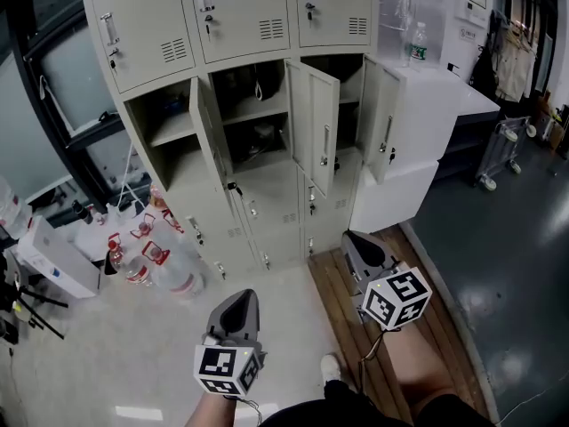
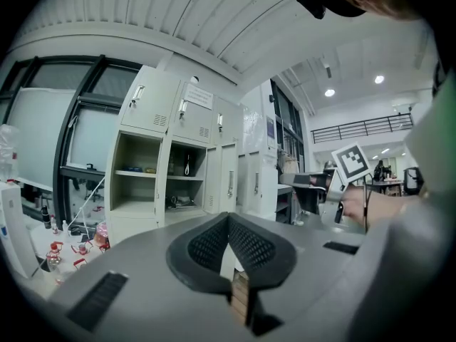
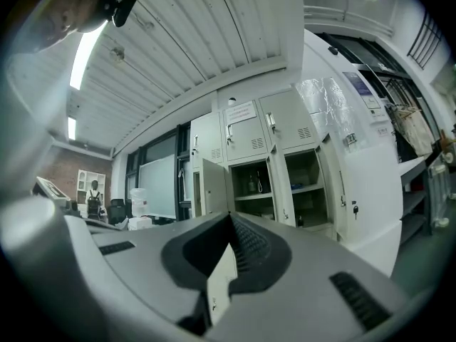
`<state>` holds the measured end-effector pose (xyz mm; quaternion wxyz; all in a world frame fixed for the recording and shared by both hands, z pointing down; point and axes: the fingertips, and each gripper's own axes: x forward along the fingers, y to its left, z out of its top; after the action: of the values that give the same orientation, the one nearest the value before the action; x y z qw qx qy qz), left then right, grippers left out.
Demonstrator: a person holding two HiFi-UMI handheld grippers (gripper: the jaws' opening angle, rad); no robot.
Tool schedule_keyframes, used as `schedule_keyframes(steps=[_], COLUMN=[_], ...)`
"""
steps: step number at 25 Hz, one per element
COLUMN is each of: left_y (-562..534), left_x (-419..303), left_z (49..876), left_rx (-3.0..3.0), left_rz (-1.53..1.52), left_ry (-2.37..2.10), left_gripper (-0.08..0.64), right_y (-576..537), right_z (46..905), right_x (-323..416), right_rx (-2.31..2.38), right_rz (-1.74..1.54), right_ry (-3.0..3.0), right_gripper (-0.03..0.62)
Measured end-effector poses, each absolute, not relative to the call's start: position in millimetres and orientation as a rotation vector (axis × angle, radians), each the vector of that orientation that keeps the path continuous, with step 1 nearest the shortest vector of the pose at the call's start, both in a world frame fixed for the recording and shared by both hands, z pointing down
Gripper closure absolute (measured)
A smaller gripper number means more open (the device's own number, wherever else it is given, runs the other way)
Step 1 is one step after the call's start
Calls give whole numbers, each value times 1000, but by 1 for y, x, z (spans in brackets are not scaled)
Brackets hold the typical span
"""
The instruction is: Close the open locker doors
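A beige locker bank (image 1: 240, 105) stands ahead, its top row closed. The middle row has three doors swung open: a left door (image 1: 210, 142) seen almost edge-on, a middle door (image 1: 314, 124) and a right door (image 1: 381, 118). Both grippers hover low in front of the lockers, well short of any door. My left gripper (image 1: 242, 299) is shut with nothing in it and points at the lockers (image 2: 157, 184). My right gripper (image 1: 354, 238) is also shut and empty, facing the open compartments (image 3: 271, 184). The left gripper view shows its jaws (image 2: 229, 223) pressed together; the right gripper view shows the same (image 3: 229, 223).
Several water bottles (image 1: 147, 256) and a white box (image 1: 49, 256) sit on the floor at the left. A white cabinet (image 1: 427, 105) with a bottle (image 1: 418, 43) on top adjoins the lockers on the right. A wooden platform (image 1: 356, 301) lies underfoot; a cart (image 1: 502, 149) stands far right.
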<state>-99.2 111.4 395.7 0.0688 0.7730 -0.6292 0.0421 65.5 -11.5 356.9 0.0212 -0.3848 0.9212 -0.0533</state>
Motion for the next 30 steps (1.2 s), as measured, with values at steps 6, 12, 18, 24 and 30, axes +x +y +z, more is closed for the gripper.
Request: schedule_keyframes(steps=[6,12,18,24,30], left_y=[63,16,-25,-55,-70], left_x=[-89,-71,-53,-38,-34], left_z=[393,396,398,394,386], left_rx=[2308,2285,2276,2273,2263], left_rz=[129,122,110,97,101], left_ry=[-1924,-1936,-1954,-1986,-2029], left_gripper=[557,557,557,557,557], right_y=[-64,-110,-154,-187,-208], right_z=[358,361,364,363,357], right_x=[70,80,93,101,100], right_rx=[-1151,-1117,-1087,-1042,-993], right_rz=[-166,-172,-172,-162,-162], right_ry=[2871,2891,2905,2921,2925], right_gripper=[592,592,592,592,592])
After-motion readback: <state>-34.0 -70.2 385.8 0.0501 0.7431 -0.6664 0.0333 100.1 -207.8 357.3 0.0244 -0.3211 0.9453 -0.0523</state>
